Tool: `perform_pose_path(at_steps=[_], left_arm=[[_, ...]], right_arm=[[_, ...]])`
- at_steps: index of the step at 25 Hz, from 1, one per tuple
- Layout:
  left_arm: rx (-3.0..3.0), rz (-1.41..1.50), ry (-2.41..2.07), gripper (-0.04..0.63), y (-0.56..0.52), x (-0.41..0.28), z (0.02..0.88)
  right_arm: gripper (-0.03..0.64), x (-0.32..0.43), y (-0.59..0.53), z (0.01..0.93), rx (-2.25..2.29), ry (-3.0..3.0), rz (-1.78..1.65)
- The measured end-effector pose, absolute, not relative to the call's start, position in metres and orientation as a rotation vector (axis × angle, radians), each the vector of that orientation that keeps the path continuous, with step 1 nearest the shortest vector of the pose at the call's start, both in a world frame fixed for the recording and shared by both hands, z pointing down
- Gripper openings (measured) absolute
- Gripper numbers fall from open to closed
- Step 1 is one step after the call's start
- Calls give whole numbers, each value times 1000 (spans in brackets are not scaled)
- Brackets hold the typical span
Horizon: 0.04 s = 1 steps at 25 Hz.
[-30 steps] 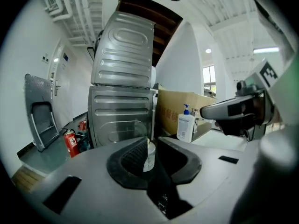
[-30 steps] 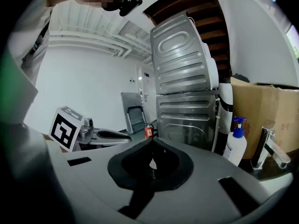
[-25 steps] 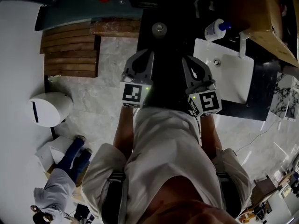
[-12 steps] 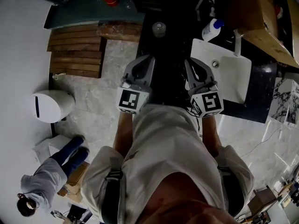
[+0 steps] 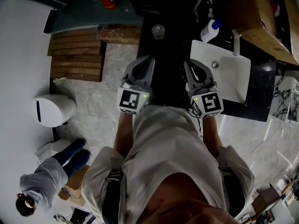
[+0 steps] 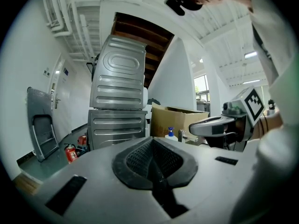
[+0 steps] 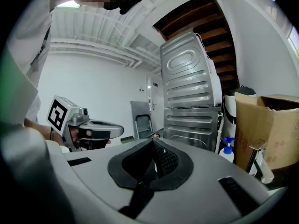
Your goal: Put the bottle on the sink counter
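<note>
left claw [image 6: 151, 143]: jaws together, nothing between them, held near the person's chest.
right claw [image 7: 153, 143]: likewise closed and empty, beside the left.
basin [image 5: 233, 80]: lies between the claws and the bottle; a toppled bottle would likely land in it.
tap [image 5: 236, 42]: near the bottle, may crowd a reach.
bottle [image 5: 210, 31]: white with a blue top, on the dark desk [image 5: 262, 85] at the basin's far corner, well apart from both claws.
main hazard: jaws arriving closed would push it over, not grip it.
</note>
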<state>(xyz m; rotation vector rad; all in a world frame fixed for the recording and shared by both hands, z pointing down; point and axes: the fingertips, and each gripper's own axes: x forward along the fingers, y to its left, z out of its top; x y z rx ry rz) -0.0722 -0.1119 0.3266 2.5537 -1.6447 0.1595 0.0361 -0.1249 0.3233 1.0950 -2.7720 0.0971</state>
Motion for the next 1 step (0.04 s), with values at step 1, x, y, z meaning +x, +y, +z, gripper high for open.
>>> perform_pose_path(at_steps=[1], left_arm=[[2554, 161, -1643, 3, -112, -73, 326]], right_arm=[[-3, 35, -125, 323, 1095, -2771, 95]])
